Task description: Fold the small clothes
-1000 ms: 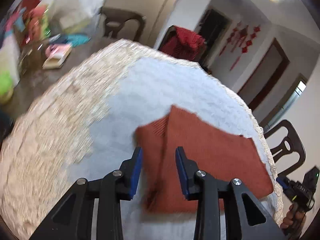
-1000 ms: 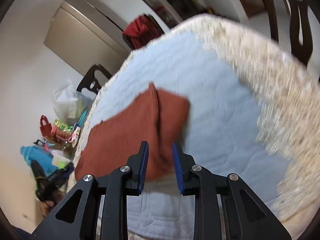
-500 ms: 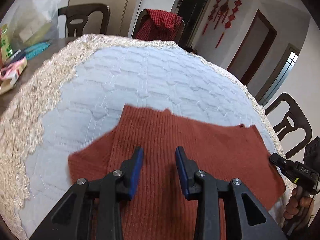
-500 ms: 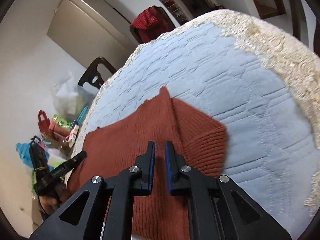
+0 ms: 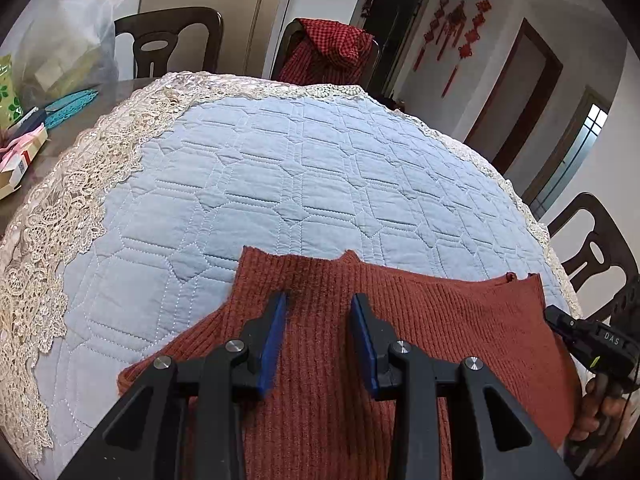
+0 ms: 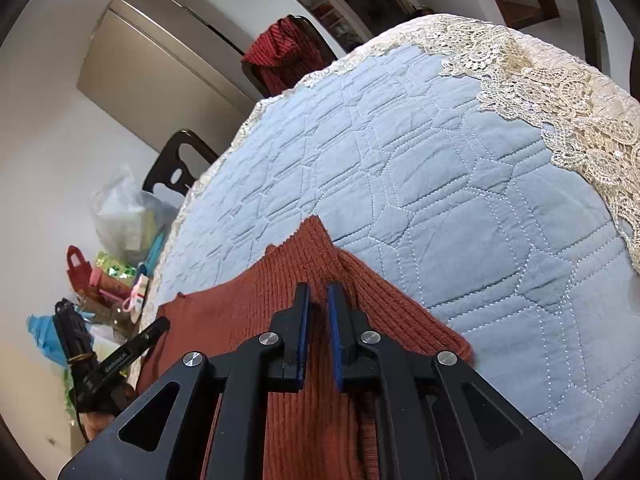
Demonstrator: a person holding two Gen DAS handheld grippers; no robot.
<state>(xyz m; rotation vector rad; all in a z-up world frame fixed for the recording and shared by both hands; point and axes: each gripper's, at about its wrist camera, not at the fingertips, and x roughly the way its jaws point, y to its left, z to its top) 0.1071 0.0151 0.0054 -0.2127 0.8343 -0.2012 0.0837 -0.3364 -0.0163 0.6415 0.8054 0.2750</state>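
A rust-red knitted sweater point(image 5: 360, 360) lies flat at the near edge of the worktop point(image 5: 300, 184), on a quilted blue cloth with a lace border point(image 5: 80, 184). One sleeve is folded in over the body on the right side of the scene.

The left hand-held gripper point(image 5: 318, 336) hangs over the sweater's middle with its jaws partly apart and nothing between them; whether the tips touch the knit I cannot tell. The right hand-held gripper point(image 6: 318, 334) has its jaws closing, with only a narrow gap left. They sit over the ridge where the sleeve point(image 6: 400, 312) meets the body, and I cannot see any knit pinched between them.

The main risk is a thin or missed grab: if the right jaws catch only the top layer, lifting would peel the sleeve back open instead of carrying the fold. A pinch that bites too deep could also snag the quilted cloth and drag it. With the left jaws holding nothing, the loose knit may slide or bunch toward the near edge.
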